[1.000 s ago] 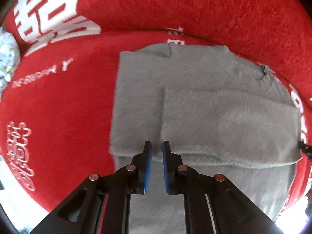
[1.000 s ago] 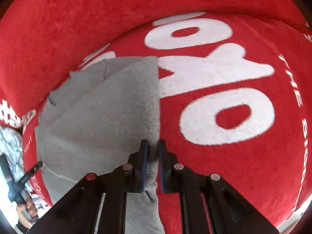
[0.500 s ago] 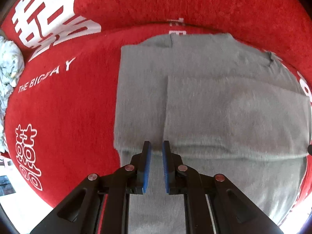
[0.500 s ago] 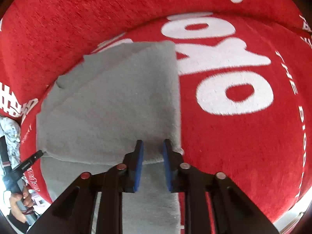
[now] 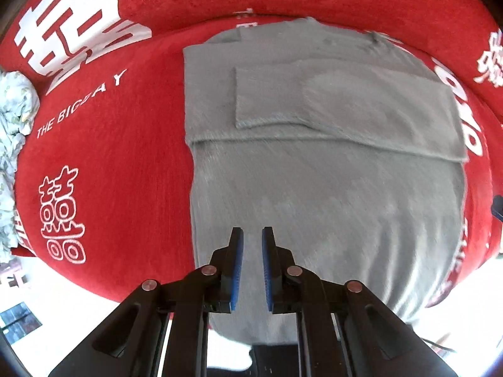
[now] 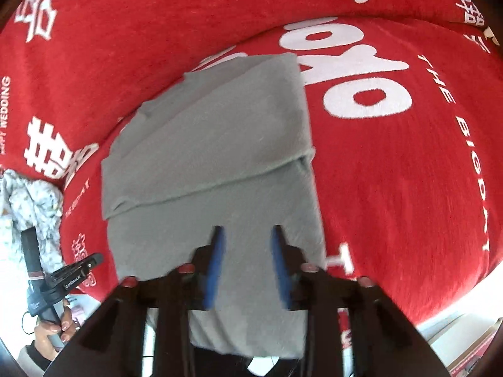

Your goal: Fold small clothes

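Grey garment (image 5: 330,194) flat on red blanket (image 5: 110,163), top part folded down over the body, near hem maybe hanging off the edge. Left tongs (image 5: 252,235) narrow, empty; right tongs (image 6: 247,235) opening, nothing gripped. Between folds. Next: pinch near hem, carry upward.

a home: red wedding-print blanket (image 5: 103,163) covering a sofa.

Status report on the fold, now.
Left gripper shut, empty. Right gripper opening, nothing between jaws. Grey garment part-folded on red blanket. Nothing in the way.
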Demonstrator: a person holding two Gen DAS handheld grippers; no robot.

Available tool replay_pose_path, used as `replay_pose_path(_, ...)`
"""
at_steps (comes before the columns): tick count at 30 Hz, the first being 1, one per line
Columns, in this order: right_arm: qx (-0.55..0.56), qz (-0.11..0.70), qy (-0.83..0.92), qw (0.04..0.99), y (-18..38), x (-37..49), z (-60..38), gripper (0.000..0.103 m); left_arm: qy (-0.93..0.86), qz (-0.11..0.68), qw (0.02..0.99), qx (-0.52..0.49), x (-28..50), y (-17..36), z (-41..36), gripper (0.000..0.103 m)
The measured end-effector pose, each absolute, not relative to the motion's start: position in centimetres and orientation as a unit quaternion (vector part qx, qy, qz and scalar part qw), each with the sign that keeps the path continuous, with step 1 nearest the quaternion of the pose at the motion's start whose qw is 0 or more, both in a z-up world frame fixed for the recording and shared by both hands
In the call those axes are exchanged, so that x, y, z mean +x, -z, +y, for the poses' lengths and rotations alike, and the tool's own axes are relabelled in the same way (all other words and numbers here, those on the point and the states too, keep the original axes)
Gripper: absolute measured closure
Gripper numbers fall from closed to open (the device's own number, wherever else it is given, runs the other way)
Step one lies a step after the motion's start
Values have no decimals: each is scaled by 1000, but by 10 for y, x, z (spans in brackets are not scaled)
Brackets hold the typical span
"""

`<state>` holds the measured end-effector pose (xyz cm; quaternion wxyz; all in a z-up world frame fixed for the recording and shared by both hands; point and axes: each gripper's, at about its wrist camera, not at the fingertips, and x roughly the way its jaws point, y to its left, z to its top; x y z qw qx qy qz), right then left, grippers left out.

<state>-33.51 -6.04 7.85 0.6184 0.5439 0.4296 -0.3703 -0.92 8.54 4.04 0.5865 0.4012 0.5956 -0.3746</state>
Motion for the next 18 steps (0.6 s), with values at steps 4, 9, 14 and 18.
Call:
replay_pose_path(4, 554, 430, 370, 610, -97, -330, -40, 58, 389, 589, 588, 395, -15, -68, 93, 88)
replay_pose_path(9, 545, 440, 366, 612, -120, -319, -18, 53, 394, 571, 602, 395, -18, -99, 102, 2)
replay_pose_path(14, 558, 437, 360, 607, -134, -316, -1, 33, 411, 566, 586, 408, -24, -117, 108, 2)
replay_pose_path(18, 555, 424, 364, 616, -146, -316, 11, 21, 420, 567, 580, 407, -25, -130, 115, 2)
